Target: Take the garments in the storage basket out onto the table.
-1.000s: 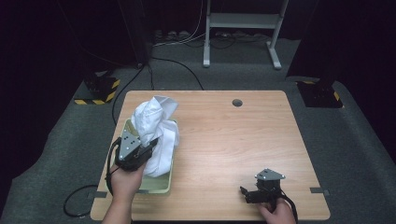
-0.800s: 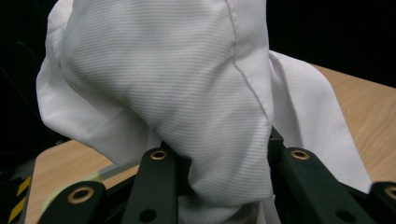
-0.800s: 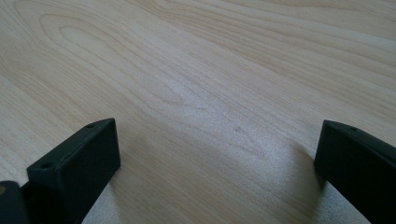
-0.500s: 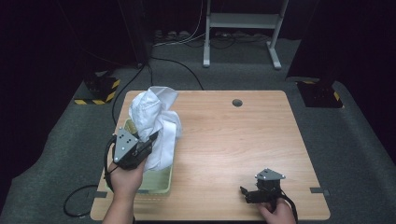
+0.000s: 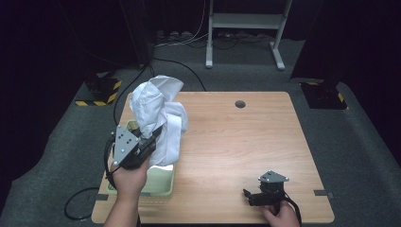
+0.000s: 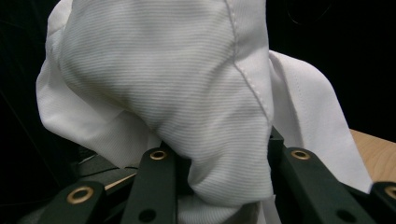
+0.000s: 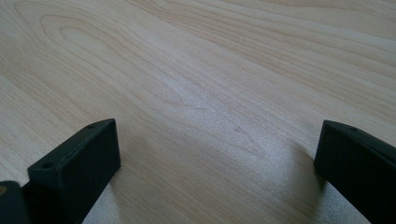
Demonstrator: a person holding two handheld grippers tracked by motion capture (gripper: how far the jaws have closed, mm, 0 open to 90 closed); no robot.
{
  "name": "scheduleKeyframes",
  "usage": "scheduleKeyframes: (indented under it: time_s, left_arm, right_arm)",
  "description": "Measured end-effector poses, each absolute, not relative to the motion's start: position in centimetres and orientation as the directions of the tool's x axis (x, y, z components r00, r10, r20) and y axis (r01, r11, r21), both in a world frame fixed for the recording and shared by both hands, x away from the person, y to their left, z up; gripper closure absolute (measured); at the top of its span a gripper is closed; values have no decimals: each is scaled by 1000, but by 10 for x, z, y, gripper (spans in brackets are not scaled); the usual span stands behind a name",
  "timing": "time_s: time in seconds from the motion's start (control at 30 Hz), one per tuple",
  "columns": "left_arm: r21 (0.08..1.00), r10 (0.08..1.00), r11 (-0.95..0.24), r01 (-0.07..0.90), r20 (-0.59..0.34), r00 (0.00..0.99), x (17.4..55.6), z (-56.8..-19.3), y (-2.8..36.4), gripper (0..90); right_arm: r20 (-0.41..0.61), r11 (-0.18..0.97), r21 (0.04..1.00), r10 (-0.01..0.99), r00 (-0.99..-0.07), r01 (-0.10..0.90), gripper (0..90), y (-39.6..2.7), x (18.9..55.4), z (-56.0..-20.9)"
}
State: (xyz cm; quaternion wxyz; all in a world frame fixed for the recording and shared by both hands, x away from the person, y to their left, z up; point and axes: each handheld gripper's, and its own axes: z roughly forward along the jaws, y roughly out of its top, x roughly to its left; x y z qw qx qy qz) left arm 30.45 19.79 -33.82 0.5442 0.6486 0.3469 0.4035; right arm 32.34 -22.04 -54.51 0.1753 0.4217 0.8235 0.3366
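The left gripper (image 5: 150, 142) is up off the counter (image 5: 236, 142) at its near left, jaws clamped on a white cloth (image 5: 158, 118) that billows above it and trails down into a pale green tray (image 5: 161, 182) at the counter's left edge. In the left gripper view the cloth (image 6: 187, 93) bunches between the two black jaws. The right gripper (image 5: 248, 197) rests low at the near right, jaws spread wide over bare wood (image 7: 210, 93).
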Motion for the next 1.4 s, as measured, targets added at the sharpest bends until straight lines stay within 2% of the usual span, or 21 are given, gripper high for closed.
scheduleKeyframes:
  time_s: [1.4]
  left_arm:
    - [993,862,-122,2,105,496,316,-350,144,681]
  right_arm:
    - [-7,419,702,812,-583,576,0,-220,323,-545]
